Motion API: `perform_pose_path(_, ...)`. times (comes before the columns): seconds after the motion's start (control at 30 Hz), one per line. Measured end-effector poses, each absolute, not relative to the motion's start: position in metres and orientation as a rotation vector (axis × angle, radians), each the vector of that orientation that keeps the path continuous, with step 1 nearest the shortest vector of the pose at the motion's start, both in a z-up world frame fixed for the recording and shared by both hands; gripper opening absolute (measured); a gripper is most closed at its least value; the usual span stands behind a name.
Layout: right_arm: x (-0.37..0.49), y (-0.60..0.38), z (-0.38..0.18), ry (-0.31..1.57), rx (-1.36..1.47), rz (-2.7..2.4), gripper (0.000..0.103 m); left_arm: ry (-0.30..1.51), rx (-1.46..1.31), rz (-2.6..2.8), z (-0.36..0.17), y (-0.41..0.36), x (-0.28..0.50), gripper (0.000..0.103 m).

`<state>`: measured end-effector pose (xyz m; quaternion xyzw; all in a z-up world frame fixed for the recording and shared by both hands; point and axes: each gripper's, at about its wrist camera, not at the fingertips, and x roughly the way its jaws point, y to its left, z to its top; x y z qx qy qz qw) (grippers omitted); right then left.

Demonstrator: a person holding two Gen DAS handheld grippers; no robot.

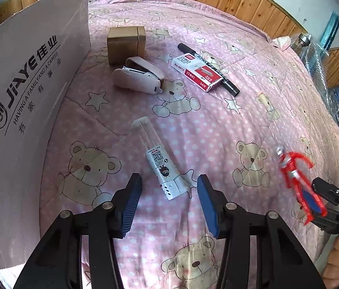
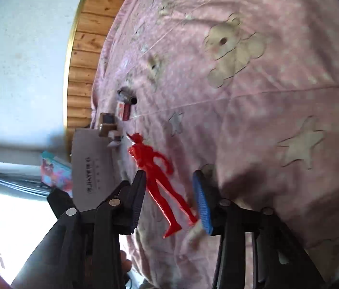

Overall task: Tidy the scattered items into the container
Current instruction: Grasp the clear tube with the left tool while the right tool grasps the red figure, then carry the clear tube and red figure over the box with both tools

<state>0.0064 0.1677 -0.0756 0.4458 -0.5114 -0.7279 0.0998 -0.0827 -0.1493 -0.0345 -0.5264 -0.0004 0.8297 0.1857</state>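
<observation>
From the left wrist camera, the left gripper [image 1: 169,187] hangs spread over a pink bear-print quilt [image 1: 217,125], its two fingers either side of the near end of one clear tube [image 1: 159,161] with a white label, not touching it. One cardboard box [image 1: 20,110], the container, stands at the left. Beyond lie one brown box [image 1: 124,44], one pale stapler [image 1: 137,75], one red-and-white staple box [image 1: 199,71] and one black marker [image 1: 229,84] under it. At the right edge, the right gripper [image 1: 323,200] carries one red toy figure [image 1: 297,180] off the quilt.

From the right wrist camera, the red toy figure [image 2: 157,175] lies slantwise between the right gripper's [image 2: 169,200] fingers; the gap is wide and I cannot tell how firmly they pinch it. The cardboard box [image 2: 90,168] shows at the left.
</observation>
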Motion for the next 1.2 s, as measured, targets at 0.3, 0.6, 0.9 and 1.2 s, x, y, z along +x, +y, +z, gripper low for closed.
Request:
perform_pose_path(0.3,0.006,0.107,-0.011,-0.545,1.377,-2.654,0.046,-0.088,-1.458,2.351,-0.035,-0.156,-0.085,0.049)
perform_pose_path(0.6,0.002,0.084,-0.036,-0.350,1.568,-2.594,0.030,-0.128,-1.435,2.304,-0.039,-0.149,-0.099,0.021)
perform_pose_path(0.9,-0.001,0.067,-0.025,-0.236,1.482,-2.653,0.041,-0.090,-1.449,2.249,-0.029,-0.161,-0.080,0.052)
perform_pose_path(1.2,-0.001,0.076,-0.026,-0.342,1.488,-2.615,0.028,0.115,-1.415,2.284,-0.037,-0.141,-0.074,0.019)
